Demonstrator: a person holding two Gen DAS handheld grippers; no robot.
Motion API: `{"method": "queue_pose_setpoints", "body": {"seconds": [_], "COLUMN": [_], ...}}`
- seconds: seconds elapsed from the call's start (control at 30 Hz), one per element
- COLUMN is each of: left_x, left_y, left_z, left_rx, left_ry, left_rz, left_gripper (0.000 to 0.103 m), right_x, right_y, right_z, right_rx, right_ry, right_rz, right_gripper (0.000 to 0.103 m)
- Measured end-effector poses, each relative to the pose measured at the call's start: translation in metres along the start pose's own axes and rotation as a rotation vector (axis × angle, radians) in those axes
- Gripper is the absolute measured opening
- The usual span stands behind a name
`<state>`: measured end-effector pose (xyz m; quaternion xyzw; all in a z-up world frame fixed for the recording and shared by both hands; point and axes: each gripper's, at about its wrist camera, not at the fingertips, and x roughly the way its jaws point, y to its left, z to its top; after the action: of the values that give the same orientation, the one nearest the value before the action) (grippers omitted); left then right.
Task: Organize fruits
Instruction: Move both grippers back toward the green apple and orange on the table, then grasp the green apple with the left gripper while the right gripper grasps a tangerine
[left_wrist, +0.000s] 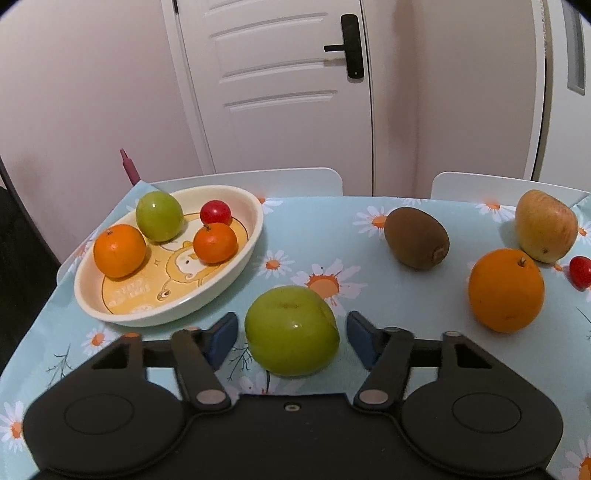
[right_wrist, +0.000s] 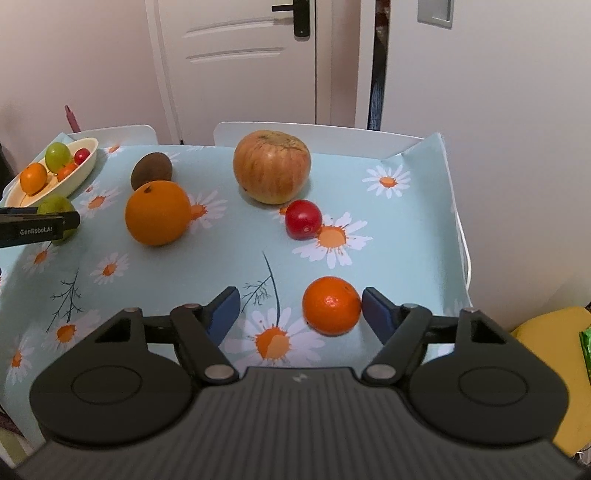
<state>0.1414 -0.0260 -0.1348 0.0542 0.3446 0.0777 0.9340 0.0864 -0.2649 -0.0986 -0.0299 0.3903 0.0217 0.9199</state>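
- The left gripper (left_wrist: 291, 332) is spread wide, with a green apple (left_wrist: 291, 330) sitting between its blue pads (left_wrist: 221, 338). There is a visible gap on each side, so the apple is framed but not squeezed, and it rests on the tablecloth (left_wrist: 295, 236).
- The right gripper (right_wrist: 301, 314) is also spread apart. A small tangerine (right_wrist: 331, 305) lies on the cloth between its fingers, close against the right-hand pad (right_wrist: 378, 314) and well apart from the left-hand one; I cannot tell whether the pad actually touches it.
- The oval dish (left_wrist: 236, 273) stands at the far left of the table. It holds a second green apple (left_wrist: 159, 216), a small red fruit (left_wrist: 215, 212) and two tangerines, one near its left rim (left_wrist: 119, 250) and one nearer the middle (left_wrist: 215, 243).
- Loose on the cloth, away from the dish, are a kiwi (right_wrist: 151, 170), a big orange (right_wrist: 158, 212) just in front of it, a large striped yellow-red apple (right_wrist: 272, 166) and a small red fruit (right_wrist: 303, 219) just beside that apple.
- In the right wrist view, the left gripper's black body (right_wrist: 37, 229) shows at the left edge, partly covering the green apple (right_wrist: 55, 206) in front of the dish (right_wrist: 83, 171).
- Two white chair backs (right_wrist: 314, 133) stand behind the table, with a white door (left_wrist: 280, 81) beyond them.
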Motion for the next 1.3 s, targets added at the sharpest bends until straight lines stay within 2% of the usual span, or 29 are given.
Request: {"method": "queue_pose_setpoints", "body": {"seconds": [0.03,0.33,0.57,0.77,1.0,1.3], "left_x": [0.001,-0.001,-0.004,-0.011,-0.025,-0.054], "left_y": [0.000,0.002,0.003,0.005,0.005,0.010], "left_z": [0.000,-0.001,-0.003,-0.006,-0.006,-0.004], "left_rx": [-0.002,-0.008,-0.011,-0.001,0.006,-0.026], "left_ry": [0.005,0.007,0.012,0.010,-0.007,-0.041], "left_rz": [0.000,-0.011,-0.017,-0.022,-0.031,-0.044], "left_gripper": [0.059,0.058,0.058,0.058,0.058,0.058], "right_x": [0.000,0.003,0.005,0.006,0.010,-0.006], "right_y": [-0.001,-0.005,-0.005,-0.006,-0.009,0.001], "right_z": [0.000,-0.002,-0.004,-0.005,-0.007,0.006], "right_rx": [0.002,0.010,0.010,0.017,0.024,0.007], "right_ry": [0.000,0.010,0.020,0.021,0.031,0.008], "right_rz": [-0.002,-0.011,-0.013,-0.022,-0.044,-0.013], "right_gripper": [0.084,0.078,0.068,0.064,0.052,0.051]}}
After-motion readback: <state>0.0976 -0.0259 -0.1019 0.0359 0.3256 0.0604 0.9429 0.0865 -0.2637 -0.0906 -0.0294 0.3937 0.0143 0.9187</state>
